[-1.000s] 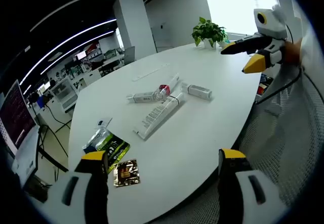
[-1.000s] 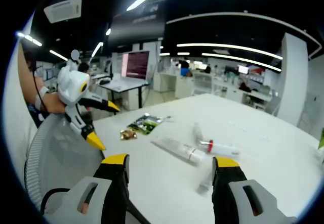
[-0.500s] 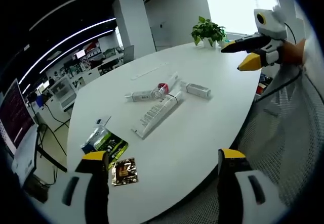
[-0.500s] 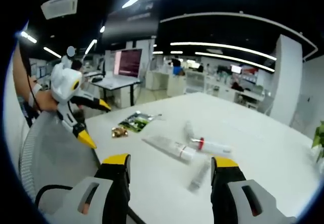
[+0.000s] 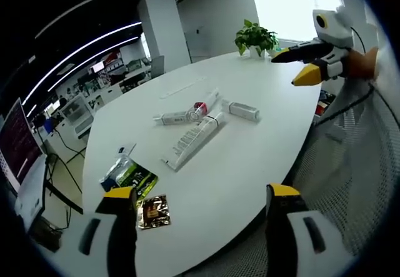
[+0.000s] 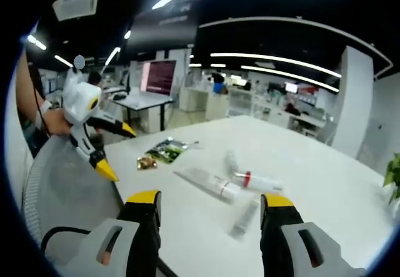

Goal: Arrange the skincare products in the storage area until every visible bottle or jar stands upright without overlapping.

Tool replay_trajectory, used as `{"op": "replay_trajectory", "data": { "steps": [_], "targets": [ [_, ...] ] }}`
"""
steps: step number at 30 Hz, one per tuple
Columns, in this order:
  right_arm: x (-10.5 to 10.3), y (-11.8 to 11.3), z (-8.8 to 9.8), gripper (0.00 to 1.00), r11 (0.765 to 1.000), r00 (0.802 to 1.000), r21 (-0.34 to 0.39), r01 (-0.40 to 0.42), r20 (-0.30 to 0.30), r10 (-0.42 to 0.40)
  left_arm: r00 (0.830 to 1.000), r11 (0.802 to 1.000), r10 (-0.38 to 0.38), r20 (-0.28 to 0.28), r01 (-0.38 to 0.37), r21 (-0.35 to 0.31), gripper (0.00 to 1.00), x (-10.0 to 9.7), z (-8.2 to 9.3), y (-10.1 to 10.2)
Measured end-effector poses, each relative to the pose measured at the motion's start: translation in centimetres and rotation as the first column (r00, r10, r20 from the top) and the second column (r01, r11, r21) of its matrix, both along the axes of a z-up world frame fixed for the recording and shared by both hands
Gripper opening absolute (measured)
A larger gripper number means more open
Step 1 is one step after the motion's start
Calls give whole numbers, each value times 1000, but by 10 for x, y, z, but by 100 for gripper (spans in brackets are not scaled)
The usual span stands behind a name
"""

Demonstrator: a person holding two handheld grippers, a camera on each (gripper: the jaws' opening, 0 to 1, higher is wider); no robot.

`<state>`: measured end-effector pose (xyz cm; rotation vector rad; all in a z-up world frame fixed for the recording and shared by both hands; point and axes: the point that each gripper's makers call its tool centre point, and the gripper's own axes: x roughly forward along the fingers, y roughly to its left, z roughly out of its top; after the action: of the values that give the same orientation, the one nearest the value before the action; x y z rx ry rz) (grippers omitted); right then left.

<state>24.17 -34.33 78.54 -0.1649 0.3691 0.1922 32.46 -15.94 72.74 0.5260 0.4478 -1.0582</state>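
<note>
Left claw (image 5: pixel 195 196) open, jaws spread wide, holding nothing, hovering off the near edge of the white counter (image 5: pixel 262 146). Right claw (image 6: pixel 211 201) same: jaws apart, empty, hanging over the counter edge.

Skincare tubes all lying flat mid-counter, none upright:
- long white tube (image 5: pixel 192 141), largest of the group
- red-capped tube (image 5: pixel 179 117) just beside it, ends near or touching, cannot tell which
- slim tube (image 5: pixel 210 100) angled by the red cap
- short white tube (image 5: pixel 242 110) slightly apart, toward the plant side

Green sachets (image 5: pixel 130 176) and brown sachet (image 5: pixel 154 211) near the counter edge by the left claw. Potted plant (image 5: pixel 255 39) at the far edge.
</note>
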Motion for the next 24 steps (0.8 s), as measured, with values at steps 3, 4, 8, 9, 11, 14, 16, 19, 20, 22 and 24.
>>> {"op": "replay_trajectory", "data": {
  "steps": [3,4,8,9,11,14,16,19,20,22,24],
  "targets": [
    [0,3,-2,67,1000,1000,-1,-13,-11,13,1000,1000,-2,2,2,1,79,0,0,0],
    [0,4,-3,67,1000,1000,1,-16,-16,16,1000,1000,-2,3,2,2,79,0,0,1],
    [1,6,-7,67,1000,999,-7,-22,-29,22,1000,1000,7,4,-7,7,77,2,-2,4],
    [0,5,-9,67,1000,999,-7,-17,-38,17,1000,1000,8,6,-8,14,76,2,-3,5],
    [0,4,-8,67,1000,999,-7,-10,-36,10,1000,1000,10,14,-10,12,74,3,-2,5],
    [0,3,-8,67,1000,999,-2,-9,-35,9,1000,1000,15,16,-15,5,73,3,-1,5],
    [0,5,-7,67,1000,999,-2,-16,-34,16,1000,1000,14,16,-14,8,72,3,-1,6],
    [0,10,-6,67,1000,999,0,-27,-28,27,1000,1000,7,17,-7,17,64,4,-2,9],
    [1,12,-7,67,999,999,-12,-35,-34,35,1000,999,20,10,-21,41,61,6,-6,13],
    [1,15,-7,66,998,998,-43,-52,-32,51,1000,999,26,2,-26,35,63,6,-6,13],
    [-1,14,-7,66,998,998,-40,-53,-30,52,1000,1000,15,7,-15,19,64,5,-4,10]
  ]
}}
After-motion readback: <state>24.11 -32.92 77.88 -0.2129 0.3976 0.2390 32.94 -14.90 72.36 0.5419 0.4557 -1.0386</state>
